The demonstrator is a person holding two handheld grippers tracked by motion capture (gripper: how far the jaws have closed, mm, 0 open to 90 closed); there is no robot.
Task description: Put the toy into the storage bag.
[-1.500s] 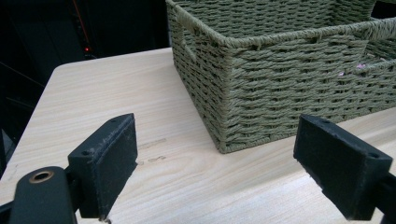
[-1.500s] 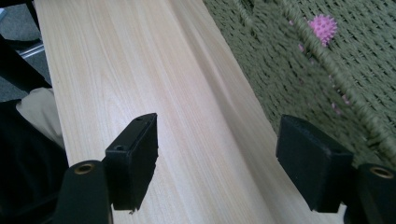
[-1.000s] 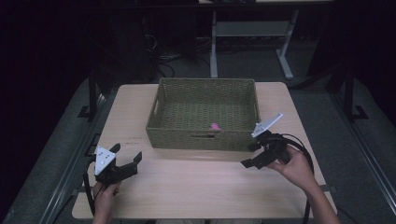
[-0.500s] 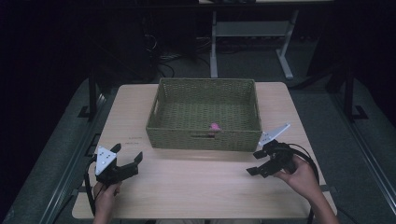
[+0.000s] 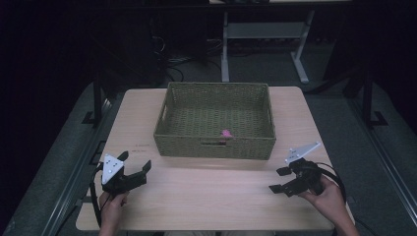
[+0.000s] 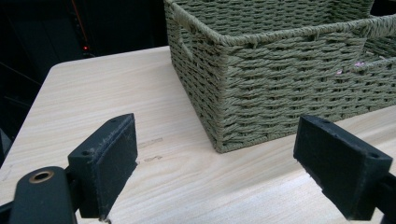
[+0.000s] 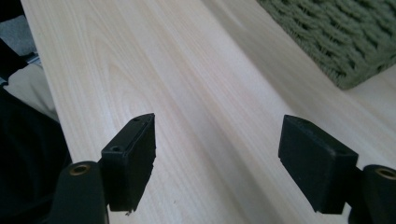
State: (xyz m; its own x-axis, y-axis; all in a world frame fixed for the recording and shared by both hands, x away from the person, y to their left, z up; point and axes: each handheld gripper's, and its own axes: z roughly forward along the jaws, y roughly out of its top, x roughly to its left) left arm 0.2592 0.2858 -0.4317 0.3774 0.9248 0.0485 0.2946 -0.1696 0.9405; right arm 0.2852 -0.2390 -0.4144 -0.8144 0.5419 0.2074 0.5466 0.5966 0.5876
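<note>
Woven green basket [image 5: 216,147] sits at 12 o'clock on the tabletop [image 5: 211,196], centred toward the far edge; a small pink item [image 5: 226,133] lies inside on its floor, close to the near wall at about 6 o'clock of the basket interior, just above the handle slot [image 5: 213,143]. Left tongs [image 5: 134,164] rest low at 8 o'clock, jaws spread wide, nothing between them; in the left gripper view the basket's near corner [image 6: 219,135] stands just ahead. Right tongs [image 5: 280,180] at 4 o'clock, jaws likewise wide apart and empty, aimed across bare wood. Judgement: pink item looks tiny and light, probably soft or thin; shape too small to tell. Likely to slide or snag on the coarse weave, so a pinch from straight above with jaw tips closing gently across its narrow width seems best. Basket itself is stiff-walled but slightly yielding, light when near-empty, rough enough not to slip; take hold at the rim or the handle slot in the near wall
</note>
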